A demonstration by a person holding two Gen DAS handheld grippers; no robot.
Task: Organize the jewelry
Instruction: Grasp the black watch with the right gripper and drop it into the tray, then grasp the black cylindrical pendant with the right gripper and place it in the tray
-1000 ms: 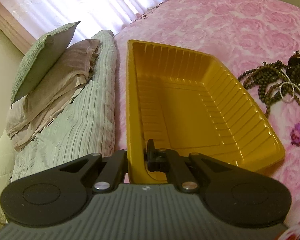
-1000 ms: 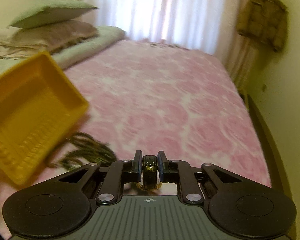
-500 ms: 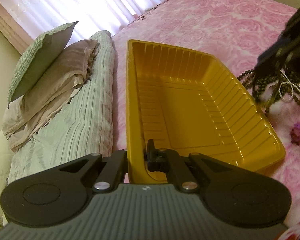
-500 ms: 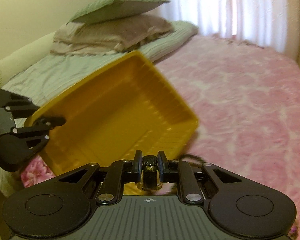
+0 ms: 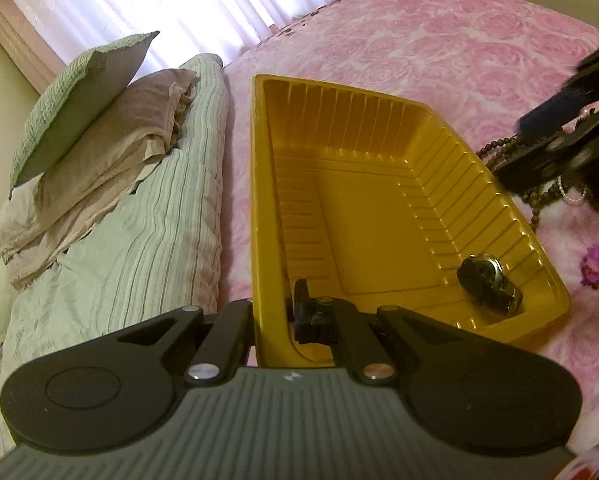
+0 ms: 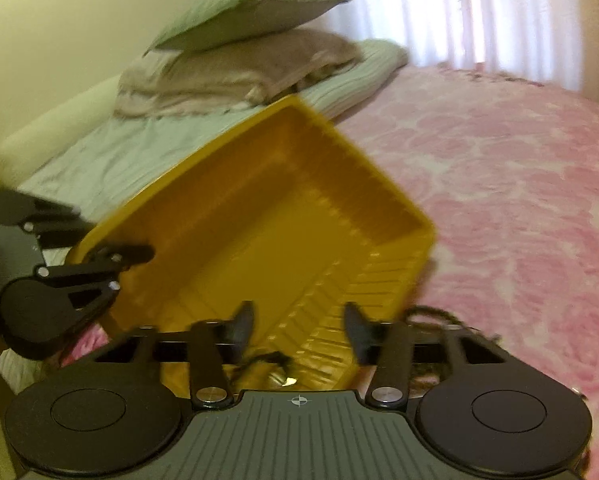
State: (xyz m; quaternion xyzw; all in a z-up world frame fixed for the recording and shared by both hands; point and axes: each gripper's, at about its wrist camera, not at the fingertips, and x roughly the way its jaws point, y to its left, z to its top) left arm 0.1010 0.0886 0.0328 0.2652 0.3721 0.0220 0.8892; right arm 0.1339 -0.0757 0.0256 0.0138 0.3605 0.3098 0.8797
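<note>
One watch in the tray, beads waiting.
Left hand-held gripper pinches the thin, flexible yellow tray's wall; the small, rigid watch lies in its near corner; right hand-held gripper is opening, nothing between; limp bead strands on the bed want a bunched grip.

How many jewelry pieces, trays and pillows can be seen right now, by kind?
Watch in the tray: 1
Dark bead strand pile on the bedspread: 1
White pearl strand in that pile: 1
Yellow tray: 1
Pillows: 2
Total: 6
</note>
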